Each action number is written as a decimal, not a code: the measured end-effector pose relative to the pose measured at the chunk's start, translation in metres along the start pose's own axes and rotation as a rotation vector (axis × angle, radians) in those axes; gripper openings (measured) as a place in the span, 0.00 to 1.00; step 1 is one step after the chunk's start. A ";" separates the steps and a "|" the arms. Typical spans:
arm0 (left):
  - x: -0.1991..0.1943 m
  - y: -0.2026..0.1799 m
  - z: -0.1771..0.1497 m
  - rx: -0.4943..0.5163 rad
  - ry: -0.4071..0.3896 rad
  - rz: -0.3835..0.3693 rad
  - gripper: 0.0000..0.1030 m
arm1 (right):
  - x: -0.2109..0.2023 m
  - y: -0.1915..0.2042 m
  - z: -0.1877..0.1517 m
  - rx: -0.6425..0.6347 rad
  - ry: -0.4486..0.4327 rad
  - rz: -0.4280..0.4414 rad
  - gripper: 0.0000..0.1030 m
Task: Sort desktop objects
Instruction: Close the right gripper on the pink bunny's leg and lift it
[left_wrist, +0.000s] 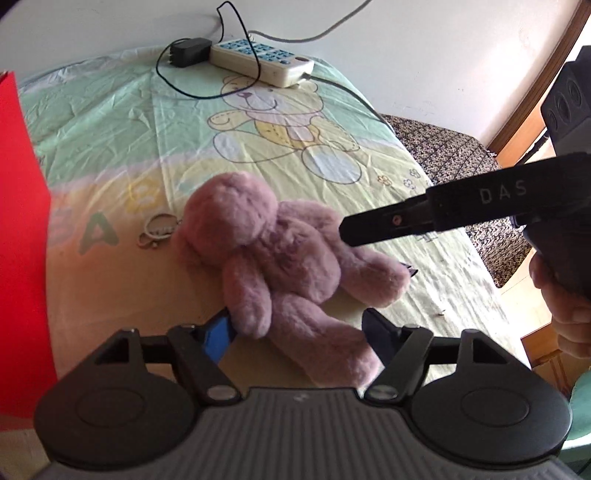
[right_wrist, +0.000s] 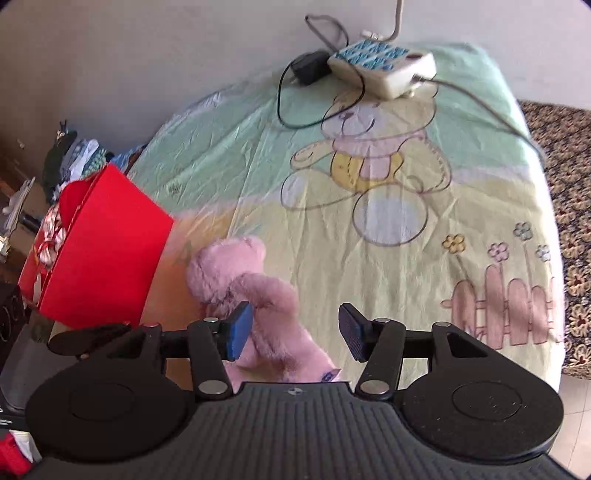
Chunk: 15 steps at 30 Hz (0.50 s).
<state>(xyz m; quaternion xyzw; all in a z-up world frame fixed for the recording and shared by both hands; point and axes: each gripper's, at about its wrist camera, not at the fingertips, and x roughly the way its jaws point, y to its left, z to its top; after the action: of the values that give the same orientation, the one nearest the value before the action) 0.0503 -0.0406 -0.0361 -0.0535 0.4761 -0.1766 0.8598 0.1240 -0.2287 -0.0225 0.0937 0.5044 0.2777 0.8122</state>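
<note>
- The pink plush bear lies flat on the table cloth, and the red box stands just beside it at nine o'clock from its head.
- It looks light and soft, so it should squash and not slip.
- I would take it at the thick body, not at a leg.
- The left gripper is apart around one leg and does not press it.
- The right gripper is also apart and holds nothing.

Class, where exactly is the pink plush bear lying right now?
In the left wrist view, the pink plush bear lies mid-table on the printed cloth, just right of the metal rings, its legs between the left gripper fingers.
</note>
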 end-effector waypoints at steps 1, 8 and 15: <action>0.001 -0.001 -0.001 -0.001 -0.005 0.003 0.71 | 0.002 -0.001 -0.001 -0.015 0.025 0.018 0.52; 0.005 -0.005 0.004 0.037 -0.021 0.076 0.57 | 0.018 0.006 -0.004 -0.051 0.068 0.051 0.42; 0.002 -0.002 0.005 0.065 -0.016 0.090 0.44 | 0.015 -0.006 -0.025 0.077 0.095 0.081 0.30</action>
<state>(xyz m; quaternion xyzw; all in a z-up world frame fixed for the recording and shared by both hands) 0.0553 -0.0440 -0.0346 -0.0052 0.4653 -0.1526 0.8719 0.1092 -0.2284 -0.0485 0.1322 0.5486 0.2950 0.7711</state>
